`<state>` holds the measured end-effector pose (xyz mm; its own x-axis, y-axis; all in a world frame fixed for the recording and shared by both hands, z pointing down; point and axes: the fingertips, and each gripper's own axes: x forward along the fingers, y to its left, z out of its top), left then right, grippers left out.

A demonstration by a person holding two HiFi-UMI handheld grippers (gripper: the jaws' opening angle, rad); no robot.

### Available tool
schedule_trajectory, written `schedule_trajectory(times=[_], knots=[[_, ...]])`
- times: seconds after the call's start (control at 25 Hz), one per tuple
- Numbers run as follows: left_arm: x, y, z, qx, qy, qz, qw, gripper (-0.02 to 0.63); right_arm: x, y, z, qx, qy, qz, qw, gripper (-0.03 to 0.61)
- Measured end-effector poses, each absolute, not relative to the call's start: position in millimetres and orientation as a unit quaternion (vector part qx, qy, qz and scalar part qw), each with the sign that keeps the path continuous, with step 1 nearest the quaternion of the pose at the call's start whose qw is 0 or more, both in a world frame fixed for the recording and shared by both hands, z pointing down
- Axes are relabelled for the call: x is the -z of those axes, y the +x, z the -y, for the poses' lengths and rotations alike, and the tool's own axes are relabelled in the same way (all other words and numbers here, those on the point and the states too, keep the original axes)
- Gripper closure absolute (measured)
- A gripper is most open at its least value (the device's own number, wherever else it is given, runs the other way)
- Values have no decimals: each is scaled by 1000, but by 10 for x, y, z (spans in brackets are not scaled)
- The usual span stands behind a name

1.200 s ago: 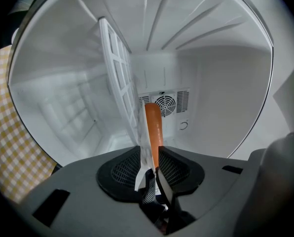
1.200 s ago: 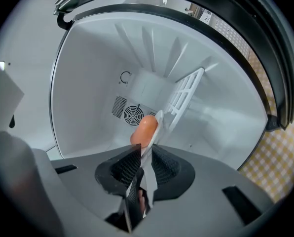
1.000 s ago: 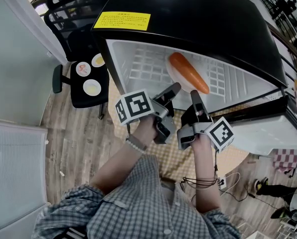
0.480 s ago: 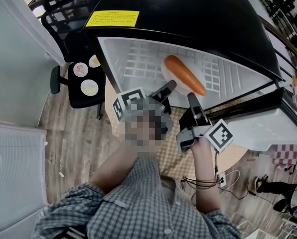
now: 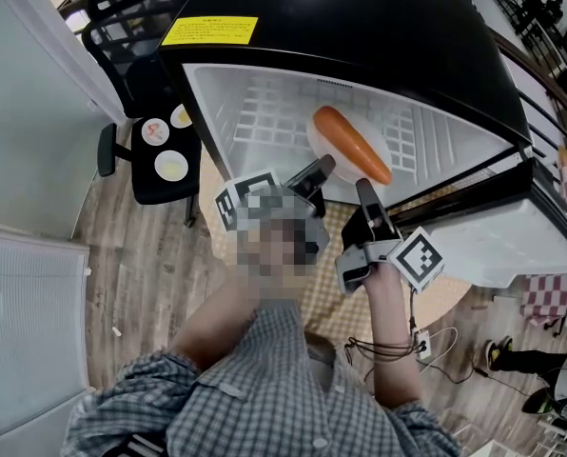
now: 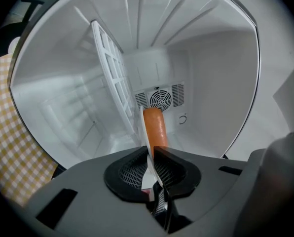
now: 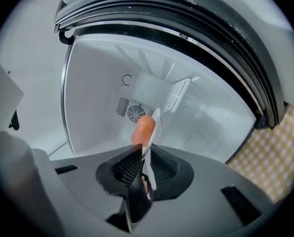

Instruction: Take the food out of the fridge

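An orange sausage [image 5: 352, 145] lies on a white plate [image 5: 315, 141] on the wire shelf of the open black fridge [image 5: 360, 27]. My left gripper [image 5: 320, 168] reaches to the plate's near rim; its jaws have just been closing and now pinch the thin plate edge [image 6: 143, 132], with the sausage [image 6: 155, 126] just beyond. In that view the left gripper [image 6: 151, 153] fills the bottom. My right gripper [image 5: 363, 188] holds the rim beside it. The right gripper [image 7: 144, 154] is shut on the plate edge [image 7: 155, 122], with the sausage [image 7: 143, 129] behind it.
The fridge's white interior has a wire shelf [image 6: 112, 83] and a round fan grille [image 6: 160, 99] on the back wall. A black chair [image 5: 141, 174] with small dishes [image 5: 171, 167] stands left of the fridge. A yellow checked cloth [image 5: 360, 288] lies below the fridge opening.
The fridge and plate sit slightly further left in the head view than a second ago. Both grippers stay at the plate's near rim.
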<state>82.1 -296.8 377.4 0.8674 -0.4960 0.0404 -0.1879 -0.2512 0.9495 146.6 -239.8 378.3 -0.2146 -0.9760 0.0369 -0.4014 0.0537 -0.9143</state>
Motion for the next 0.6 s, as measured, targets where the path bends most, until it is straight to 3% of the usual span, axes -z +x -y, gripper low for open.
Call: schedule_trajectory(times=[0.6], knots=[[-3765,893,2569,145,770,210,585,574,-3751,1550,2014,427,-535,-655,319,529]])
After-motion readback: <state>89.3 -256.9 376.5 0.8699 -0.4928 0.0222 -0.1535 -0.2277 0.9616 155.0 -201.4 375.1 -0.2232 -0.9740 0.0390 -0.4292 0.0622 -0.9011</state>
